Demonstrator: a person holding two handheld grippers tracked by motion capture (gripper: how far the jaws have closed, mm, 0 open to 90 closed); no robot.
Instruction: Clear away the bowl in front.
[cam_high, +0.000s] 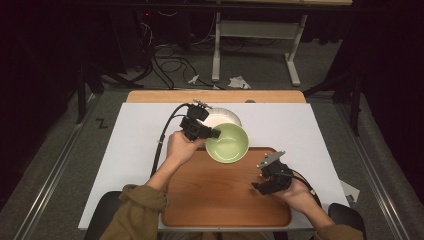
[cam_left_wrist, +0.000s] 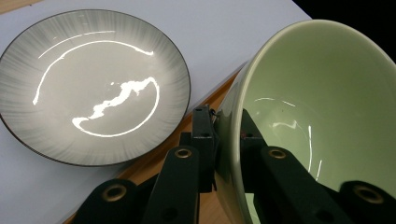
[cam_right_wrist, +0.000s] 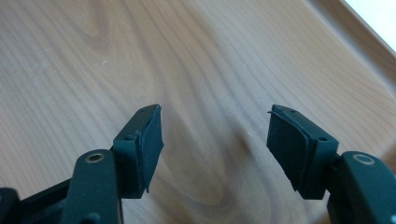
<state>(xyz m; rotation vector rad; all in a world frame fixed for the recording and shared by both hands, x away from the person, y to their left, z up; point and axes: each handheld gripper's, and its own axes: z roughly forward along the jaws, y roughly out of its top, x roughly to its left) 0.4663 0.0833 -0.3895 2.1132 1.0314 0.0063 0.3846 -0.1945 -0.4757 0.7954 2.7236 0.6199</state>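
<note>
The green bowl (cam_high: 227, 143) is clamped by its rim in the left gripper (cam_high: 214, 133), at the far edge of the wooden tray (cam_high: 225, 197). In the left gripper view the bowl (cam_left_wrist: 322, 121) is seen tilted, its open side turned toward the camera's right, with one black jaw pressed against the outer wall and the other against the glossy inside; the jaws are closed tight on the thin wall. Whether the bowl's base touches the tray or is lifted clear of it cannot be told.

Just beyond the bowl, a shallow grey plate (cam_left_wrist: 93, 86) with a dark rim and fine radial streaks is seen lying flat on the white counter (cam_high: 140, 150). From the high view that plate (cam_high: 222, 117) is partly covered by the bowl and by the left gripper, and the two dishes overlap in the picture; contact between them cannot be confirmed.

The left hand (cam_high: 181, 147) is wrapped around the gripper's body, with the black cable (cam_high: 162, 137) looping back over the counter toward the person's olive sleeve (cam_high: 137, 210).

On the near right part of the tray the right gripper (cam_high: 256, 186) is held in the right hand (cam_high: 295, 192), well apart from the bowl. In the right gripper view its jaws stand wide apart over bare wood grain (cam_right_wrist: 210, 70), with nothing between the pads (cam_right_wrist: 152, 142).
</note>
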